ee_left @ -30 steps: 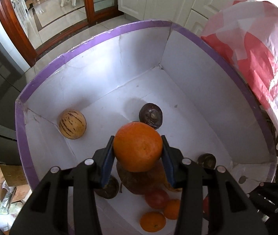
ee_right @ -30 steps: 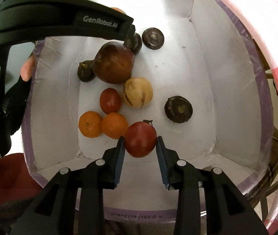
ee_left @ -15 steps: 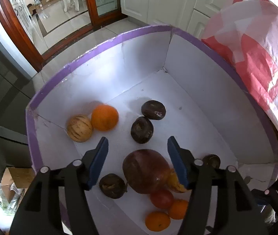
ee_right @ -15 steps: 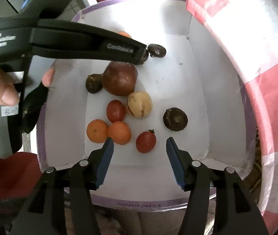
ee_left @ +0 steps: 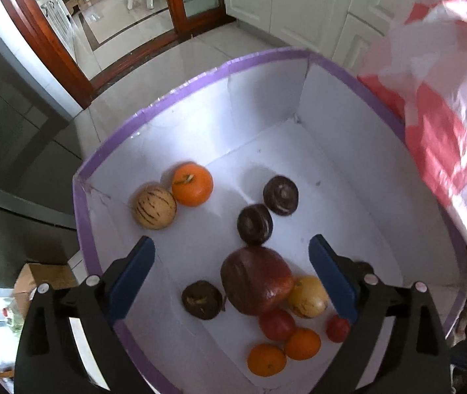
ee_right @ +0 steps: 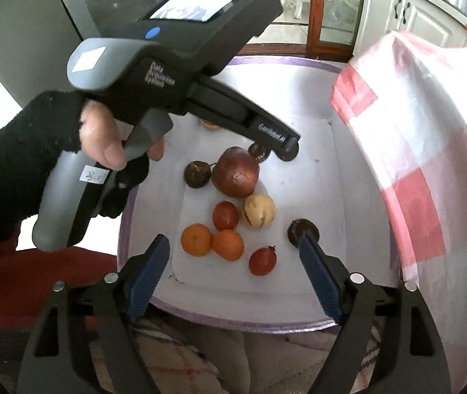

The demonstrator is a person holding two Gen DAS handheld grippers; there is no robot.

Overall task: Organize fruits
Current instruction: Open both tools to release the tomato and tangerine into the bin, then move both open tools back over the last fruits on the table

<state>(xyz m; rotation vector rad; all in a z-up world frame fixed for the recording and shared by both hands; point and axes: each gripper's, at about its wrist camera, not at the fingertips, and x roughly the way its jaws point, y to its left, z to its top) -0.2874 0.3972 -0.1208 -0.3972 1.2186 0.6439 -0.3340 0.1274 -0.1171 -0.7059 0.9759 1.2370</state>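
Observation:
A white box with a purple rim (ee_left: 180,93) holds several fruits. A large orange (ee_left: 192,184) lies beside a striped yellow melon (ee_left: 153,205) at the box's far left. A big dark red fruit (ee_left: 255,280) lies in the middle among dark round fruits (ee_left: 254,225). A small red tomato (ee_right: 263,261) lies near two small oranges (ee_right: 228,244). My left gripper (ee_left: 231,275) is open and empty above the box. My right gripper (ee_right: 233,271) is open and empty above the box's near rim (ee_right: 233,318). The left gripper's body (ee_right: 174,75) shows in the right wrist view.
A red and white checked cloth (ee_left: 447,105) hangs along the box's right side and also shows in the right wrist view (ee_right: 414,164). Tiled floor, a wooden door frame (ee_left: 46,39) and white cabinets lie beyond the box. A cardboard box (ee_left: 41,279) sits on the floor at left.
My left gripper opened and let go of the large orange, which now lies by the striped melon. My right gripper opened and let go of the red tomato. Both grippers pulled back upward.

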